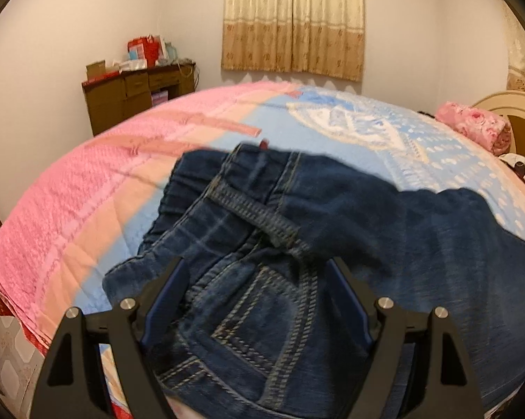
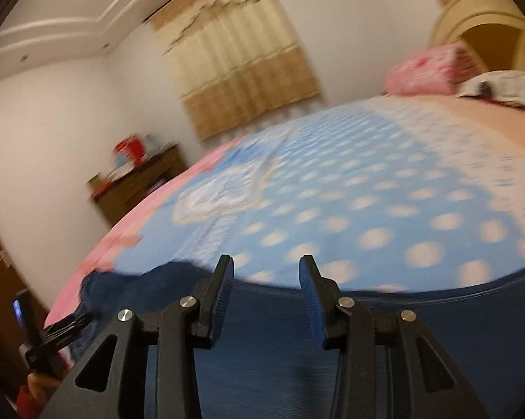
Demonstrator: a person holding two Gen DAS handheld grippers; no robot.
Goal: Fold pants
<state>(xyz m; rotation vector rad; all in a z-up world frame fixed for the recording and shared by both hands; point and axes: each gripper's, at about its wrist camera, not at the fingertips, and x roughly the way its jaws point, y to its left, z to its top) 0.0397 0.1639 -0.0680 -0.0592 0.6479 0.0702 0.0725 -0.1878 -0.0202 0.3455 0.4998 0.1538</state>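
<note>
Denim: one pair of dark blue pants (image 1: 297, 244) lies on the bed (image 1: 88, 188), bunched, directly ahead of and beneath the left tongs (image 1: 259, 272). Left tongs: both fingers spread wide, with the pocket and seam area of the pants lying in the gap; whether the pads press the cloth cannot be told. Waistband edge: beyond the left tongs tips, with a stitched belt loop crossing it. Beyond that edge, open bedspread runs to the curtain (image 1: 293, 21) wall.

Right tongs (image 2: 265, 276): fingers apart at a moderate gap, nothing between them. Smooth blue fabric of the pants (image 2: 262, 349) sits under and just ahead of the tongs; its far edge falls at the fingertips. Ahead, blue dotted bedspread (image 2: 367, 202) extends unobstructed to the headboard (image 2: 478, 10). The right view is motion-blurred.

Count:
- pants: one
- tongs: two
- rolled pink blanket (image 1: 471, 124): one, far right of the left tongs
- wooden cabinet (image 1: 129, 97): one, far left, against the wall
- curtain: one
</note>
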